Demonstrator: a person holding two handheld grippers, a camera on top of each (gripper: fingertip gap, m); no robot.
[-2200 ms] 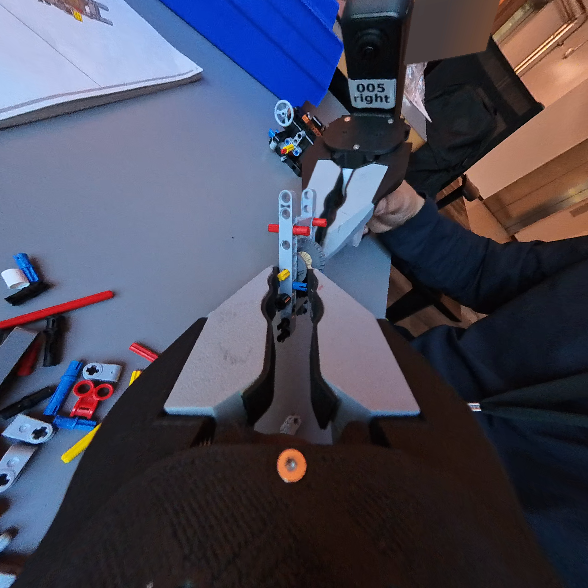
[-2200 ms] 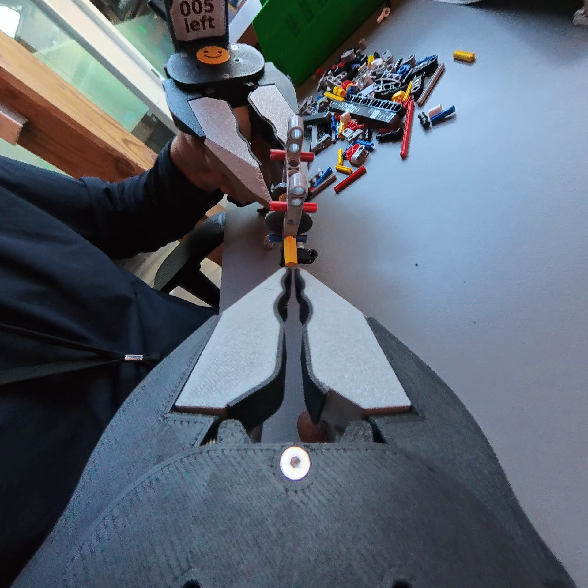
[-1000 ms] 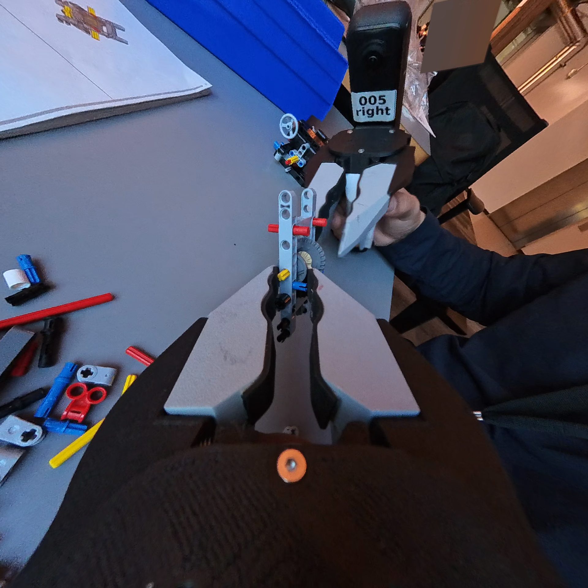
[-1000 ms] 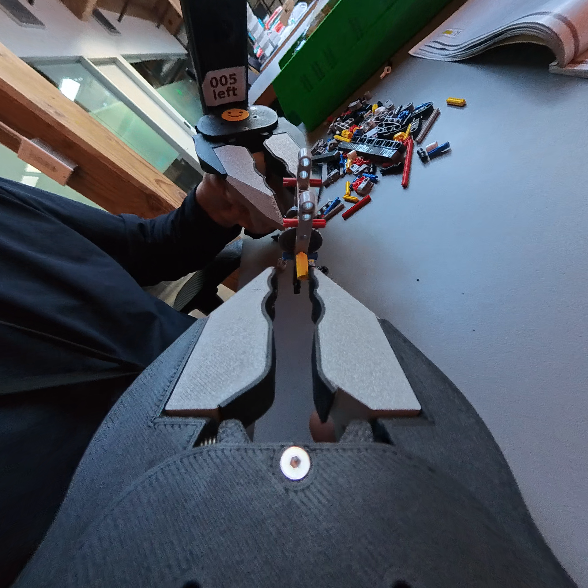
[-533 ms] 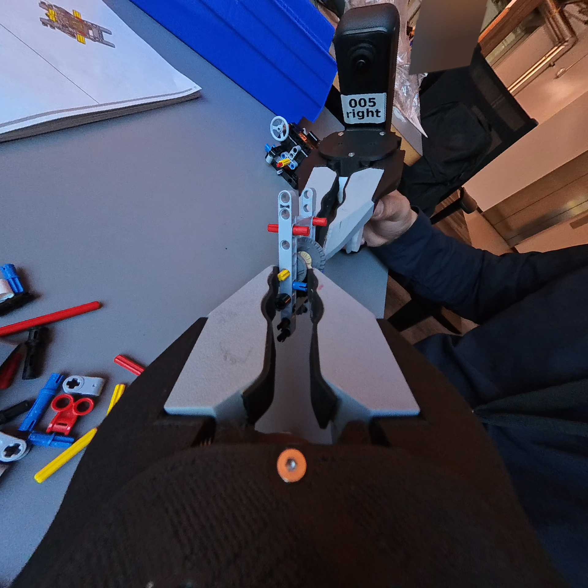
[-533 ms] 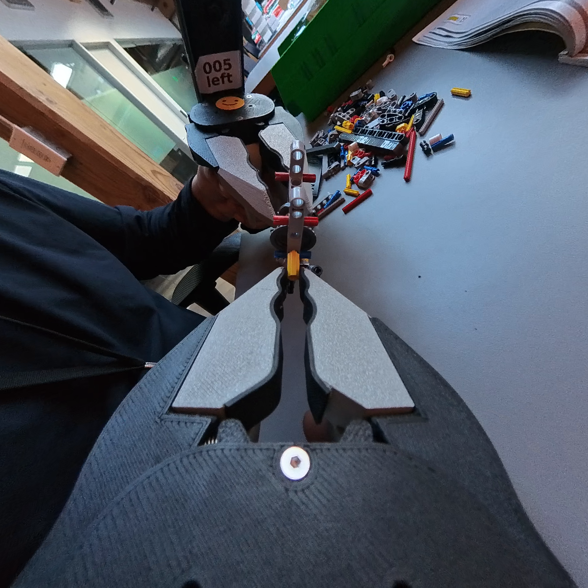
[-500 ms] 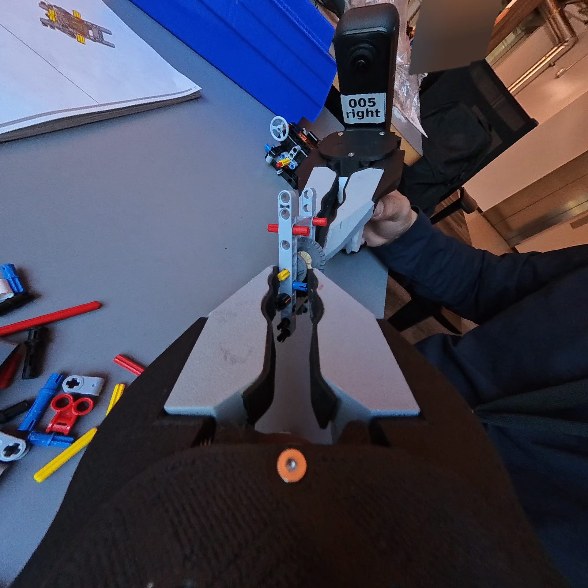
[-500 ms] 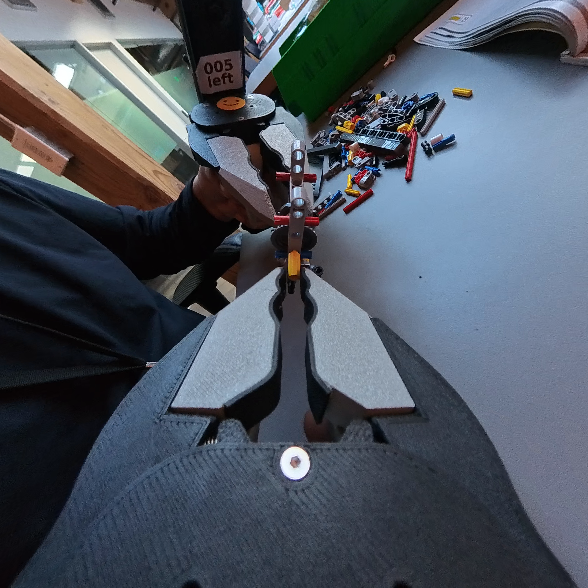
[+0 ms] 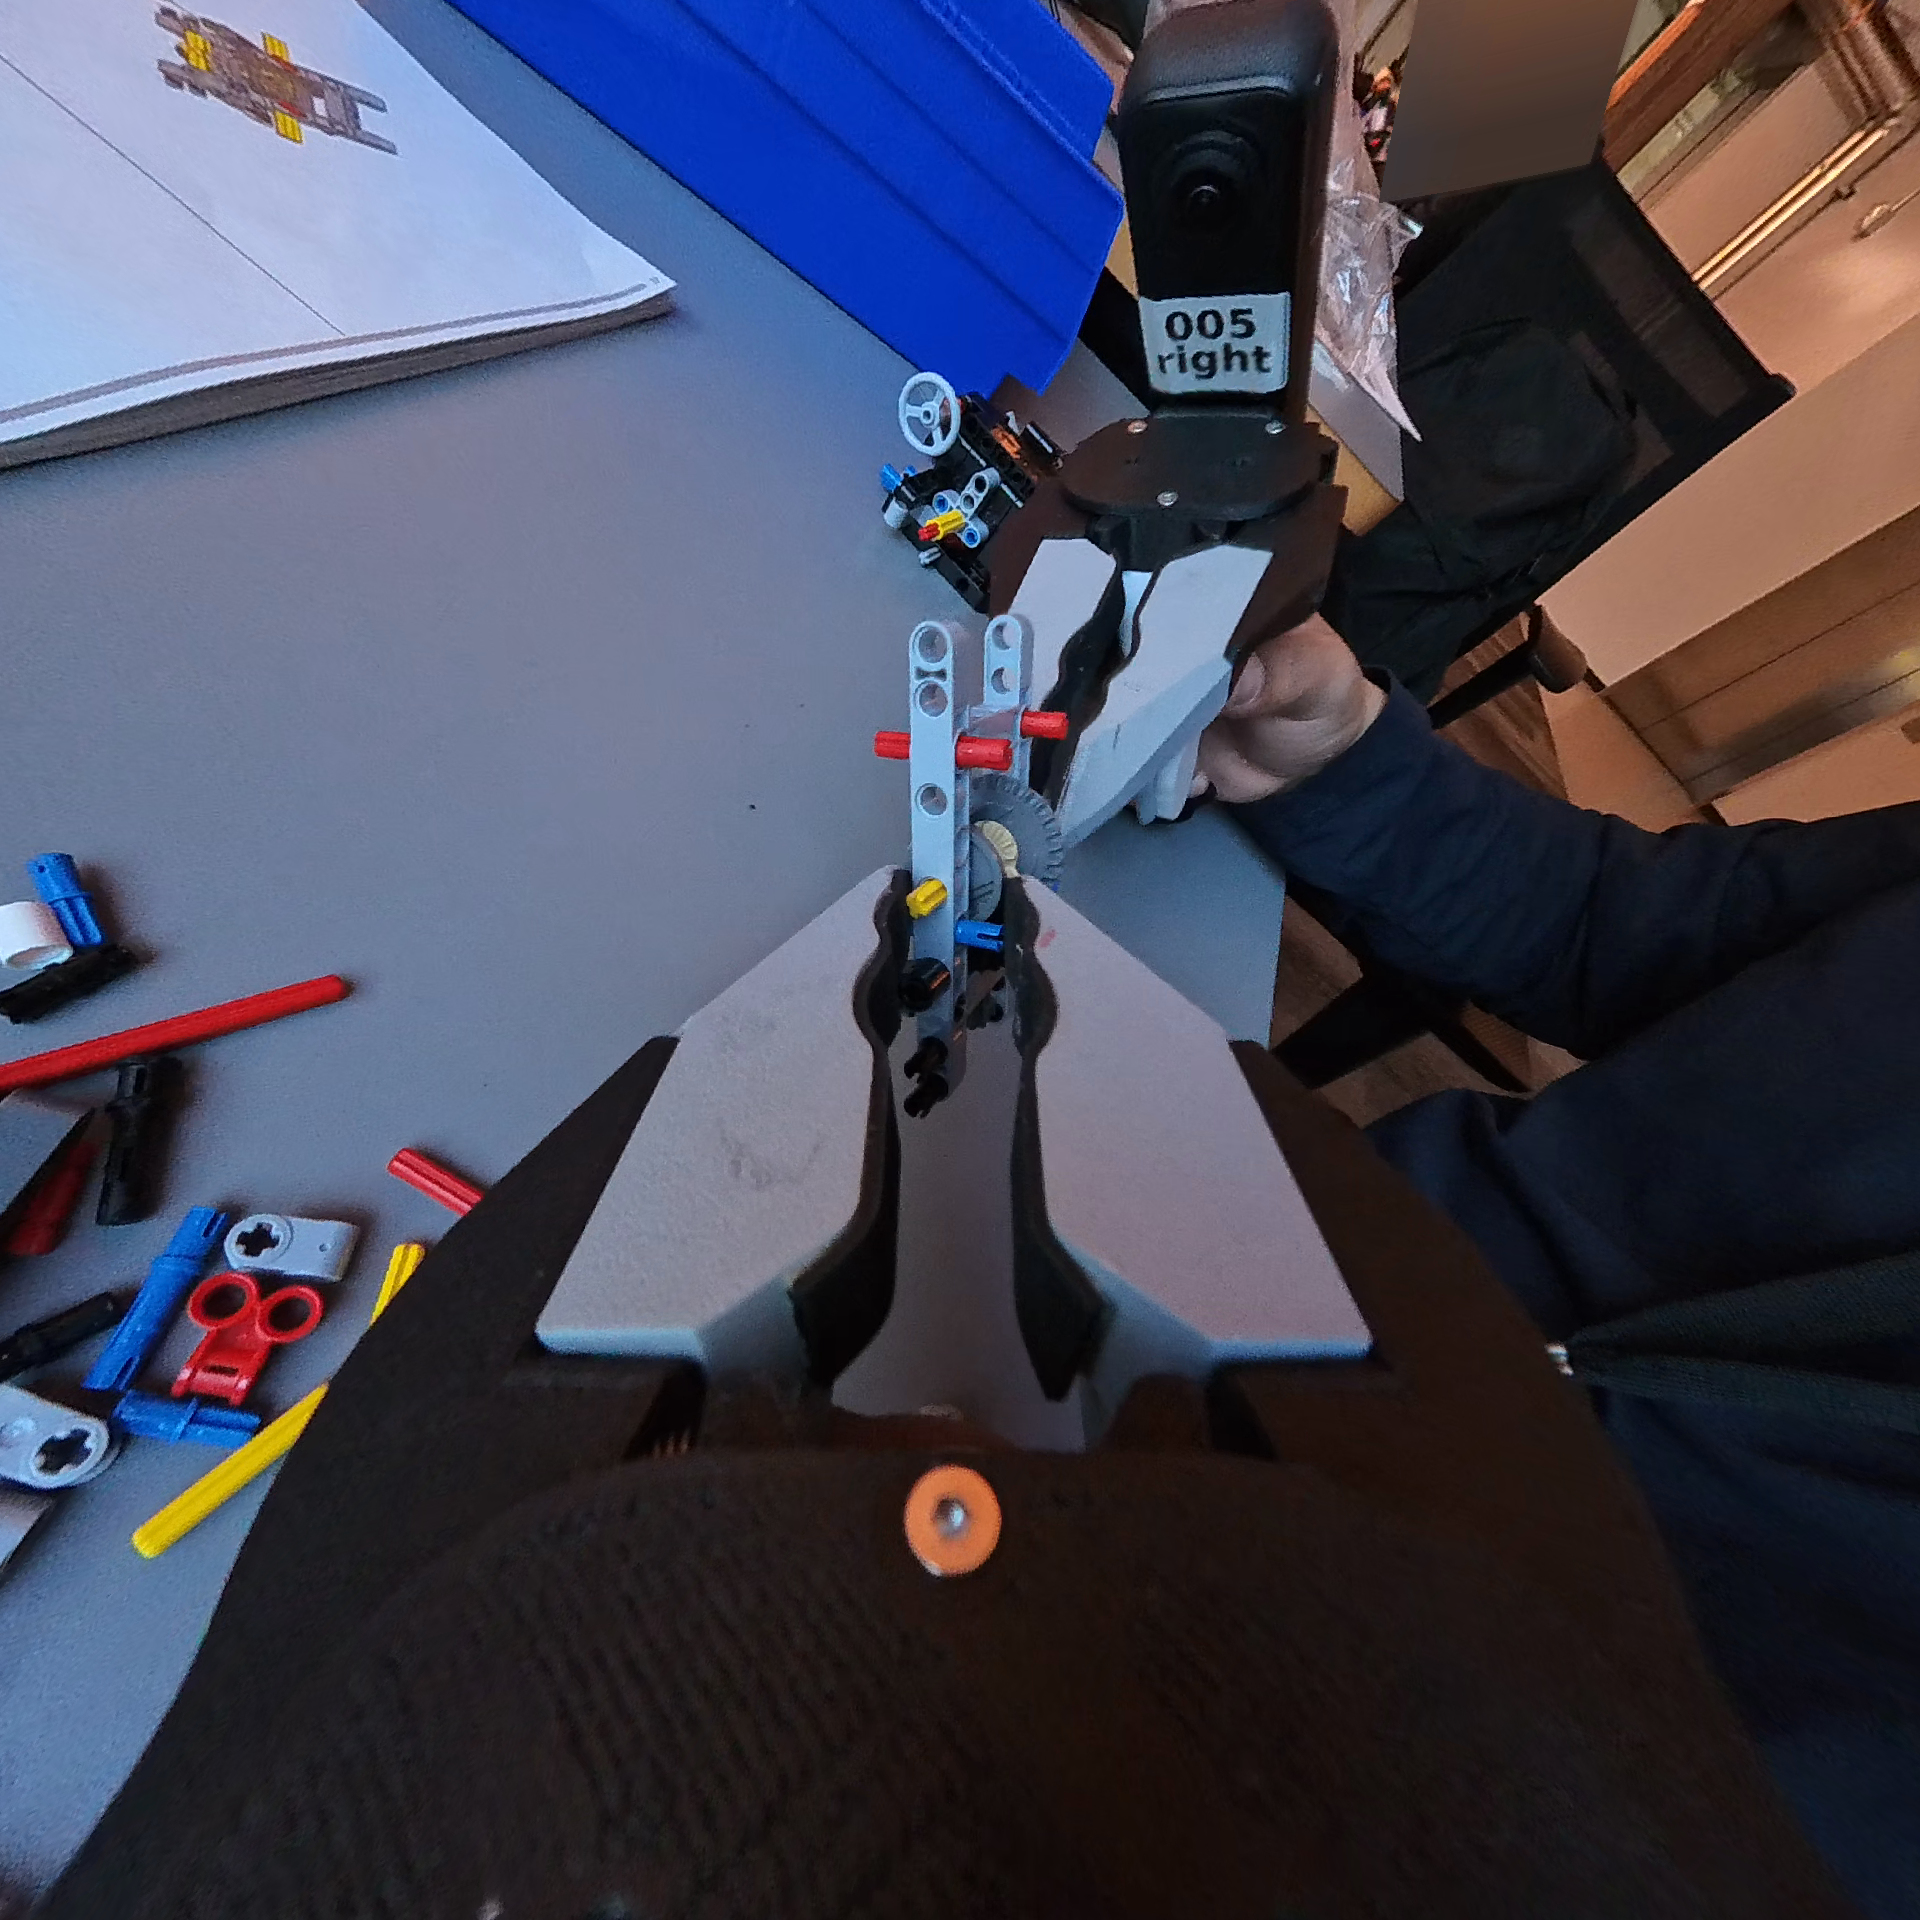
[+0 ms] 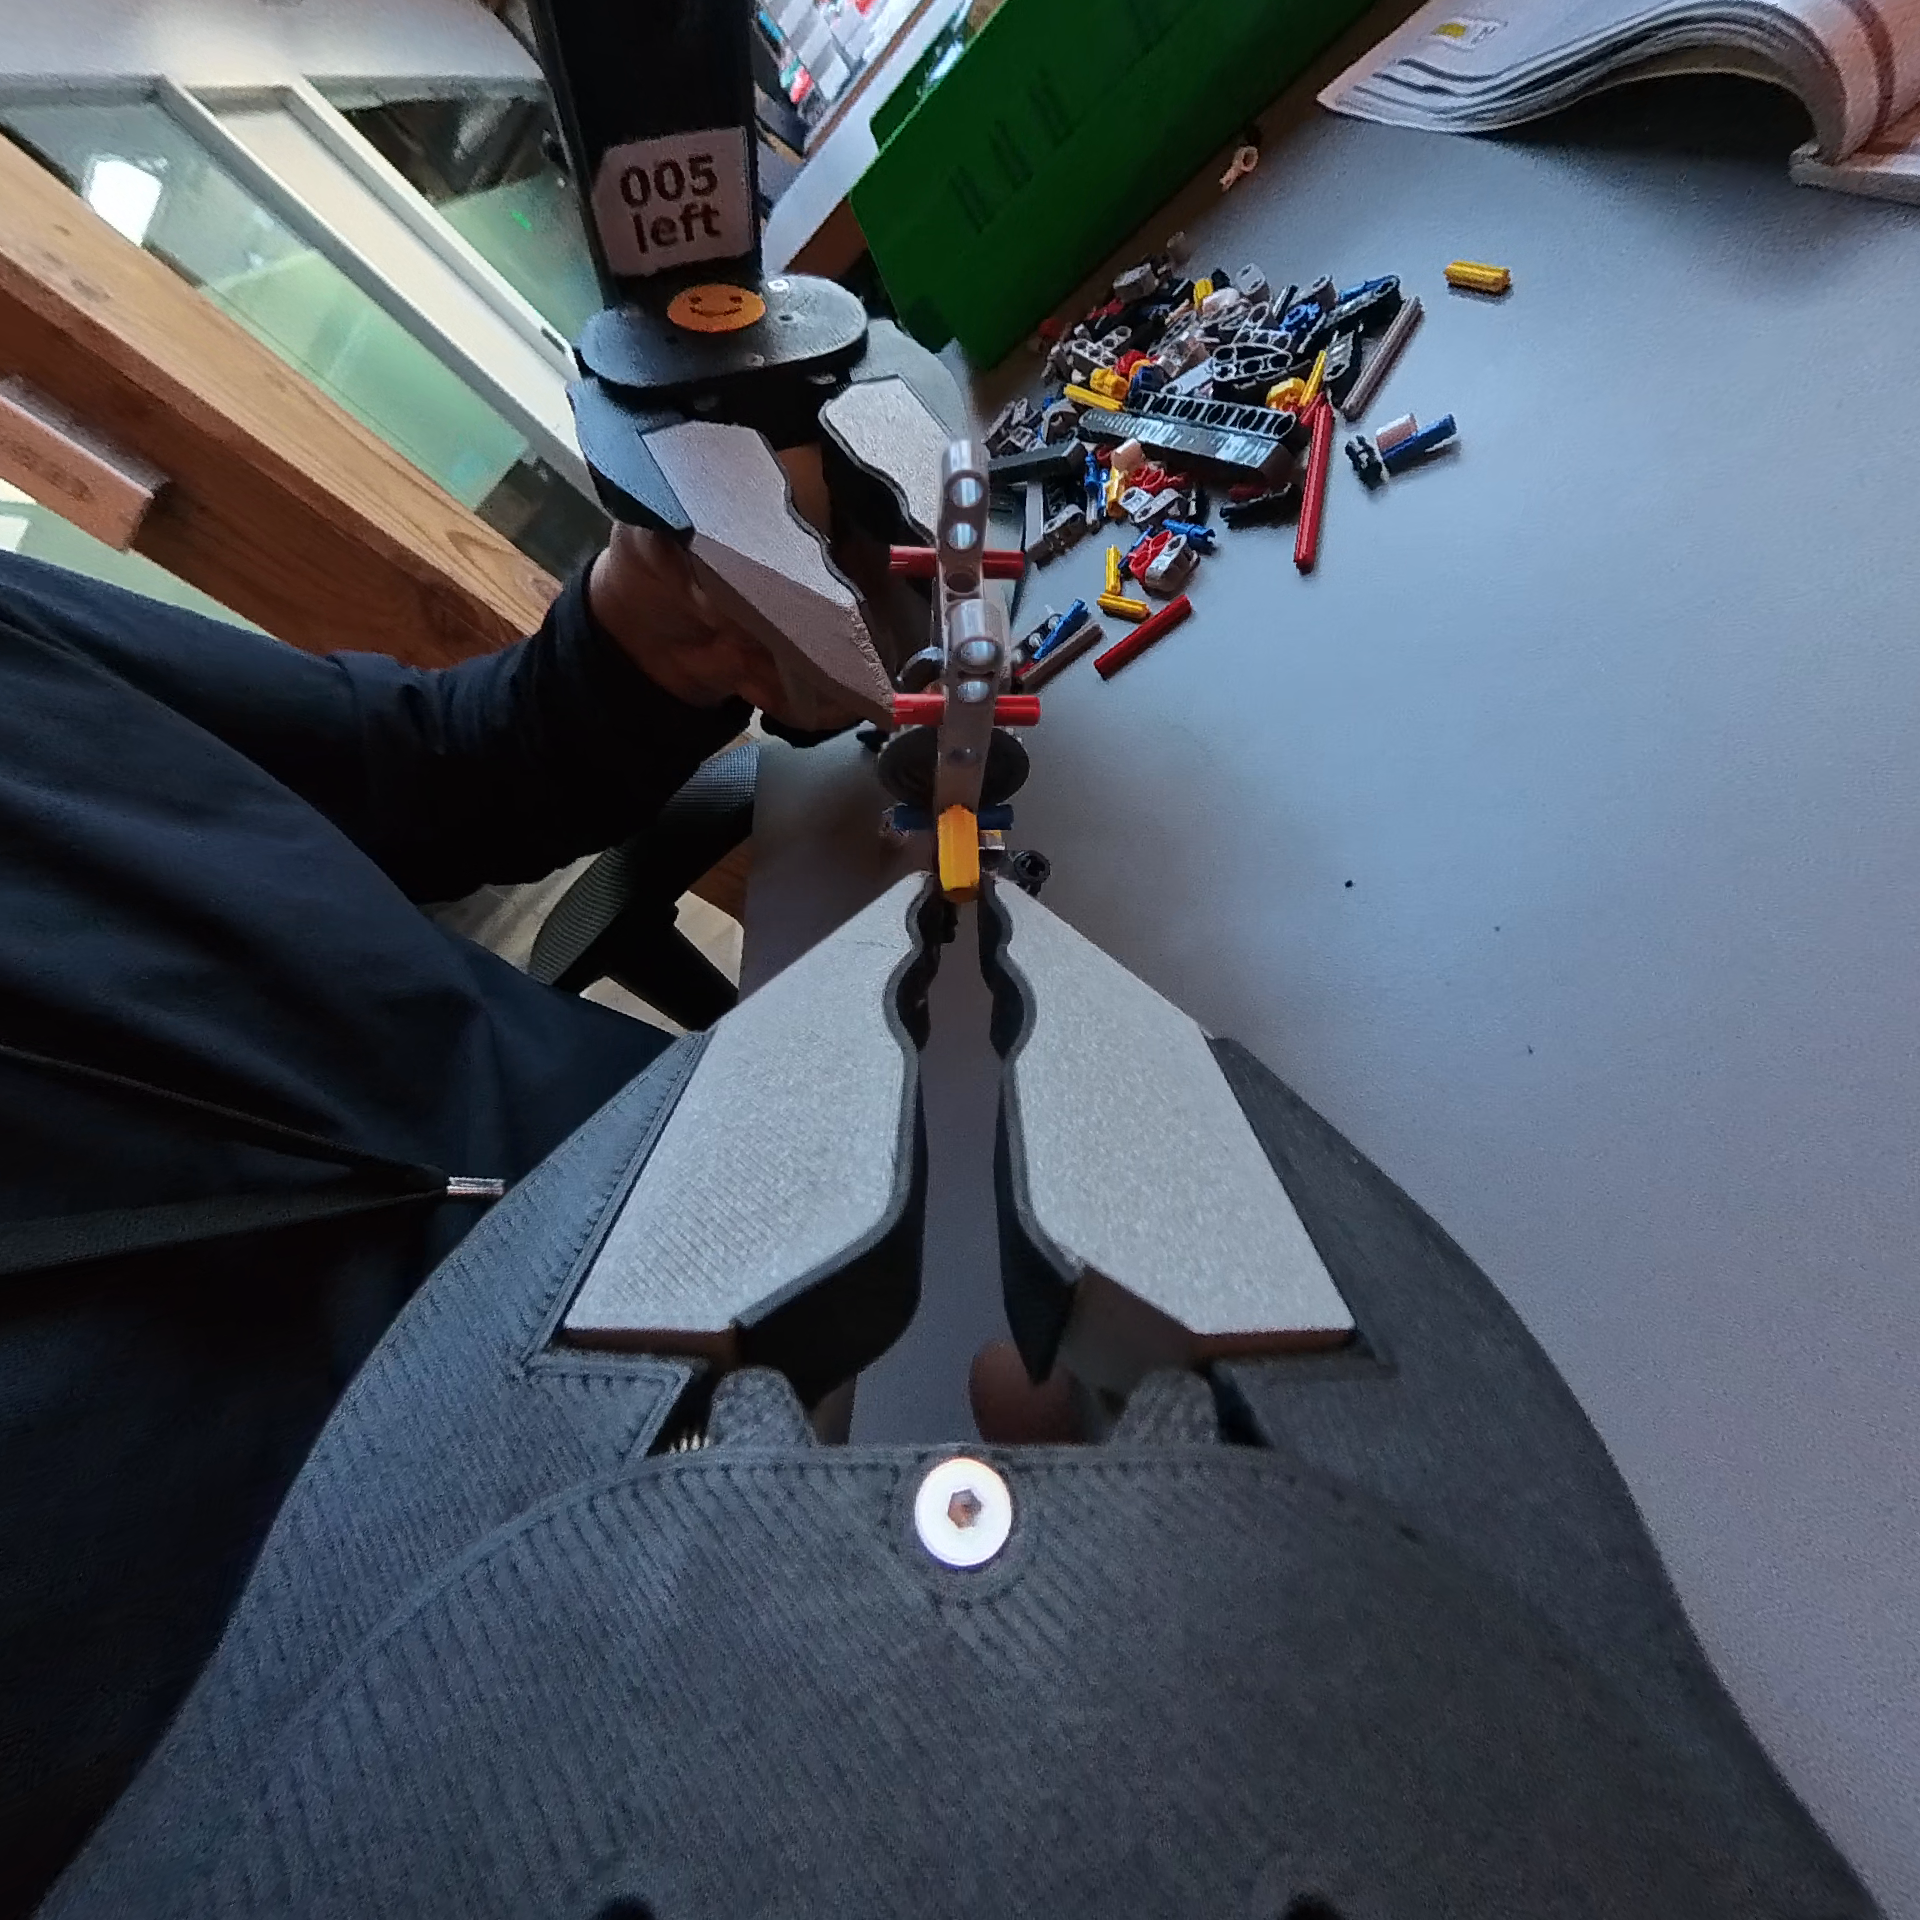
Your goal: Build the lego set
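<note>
My left gripper (image 9: 954,899) is shut on the lower end of a grey beam assembly (image 9: 935,769) with red pins, a dark gear, a yellow stub and a blue pin, and holds it upright above the grey table (image 9: 520,675). The assembly also shows in the right wrist view (image 10: 961,623), with a left finger (image 10: 769,582) beside it. My right gripper (image 10: 956,899) is shut on the tip of a yellow pin (image 10: 956,847) that sticks out of the assembly toward it. In the left wrist view the right gripper (image 9: 1055,821) reaches in behind the gear.
An open booklet (image 9: 260,208) and a blue bin (image 9: 831,135) lie at the far side, a small black build with a white wheel (image 9: 956,468) near the table edge. Loose parts (image 9: 208,1330) lie left. A green bin (image 10: 1091,135) and a parts pile (image 10: 1226,416) lie behind.
My right gripper stood open around the yellow pin a second ago and has closed on it. My left gripper has kept its hold on the assembly, which has barely moved.
</note>
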